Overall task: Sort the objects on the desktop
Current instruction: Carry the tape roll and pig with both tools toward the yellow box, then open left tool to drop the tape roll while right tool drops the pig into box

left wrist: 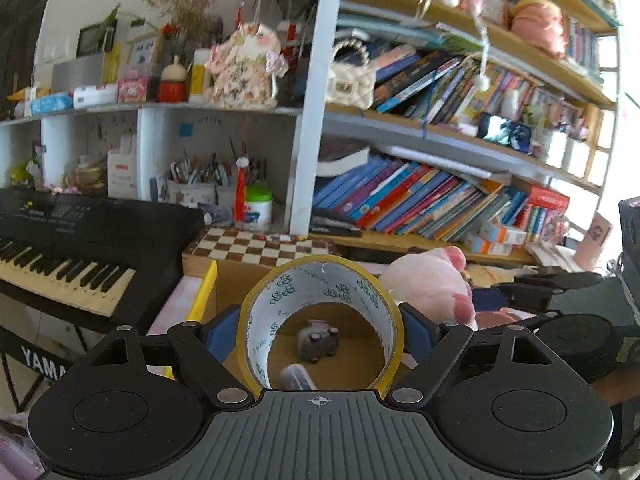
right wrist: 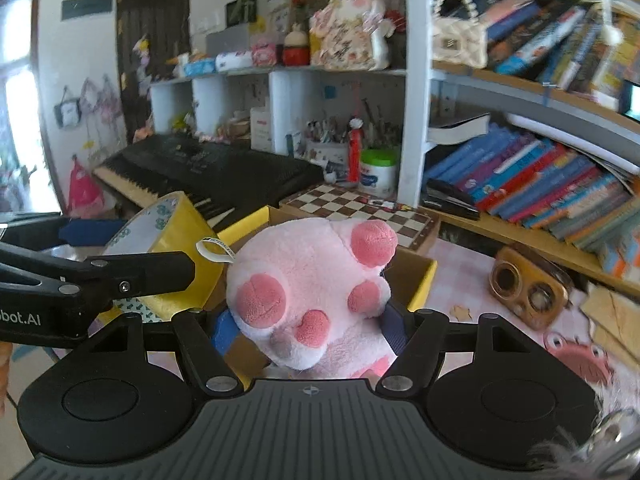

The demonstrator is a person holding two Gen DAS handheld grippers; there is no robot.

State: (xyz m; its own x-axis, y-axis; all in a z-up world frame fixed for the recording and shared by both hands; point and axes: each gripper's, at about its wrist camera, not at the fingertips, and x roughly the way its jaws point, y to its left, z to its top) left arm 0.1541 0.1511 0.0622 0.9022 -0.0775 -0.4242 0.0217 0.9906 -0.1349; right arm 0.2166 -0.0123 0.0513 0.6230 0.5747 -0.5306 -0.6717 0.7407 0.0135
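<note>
My left gripper [left wrist: 320, 326] is shut on a yellow tape roll [left wrist: 260, 308], its blue pads pressing the roll's two sides. Through the roll's hole I see the floor of a cardboard box [left wrist: 232, 280] with a small grey toy [left wrist: 318, 340] and a whitish tube [left wrist: 296, 376] lying in it. My right gripper [right wrist: 310, 326] is shut on a pink plush paw [right wrist: 308, 280], held over the same yellow-rimmed box [right wrist: 424, 280]. The tape roll [right wrist: 168, 232] and the left gripper's finger [right wrist: 132, 272] show at the left of the right wrist view. The plush paw [left wrist: 432, 284] shows right of the roll in the left wrist view.
A chessboard [left wrist: 256, 246] lies just behind the box. A black keyboard [left wrist: 80, 232] stands to the left, and shelves of books [left wrist: 420, 196] rise behind. A wooden toy radio [right wrist: 524, 288] and a pink crab toy [right wrist: 580, 356] lie on the checked cloth at the right.
</note>
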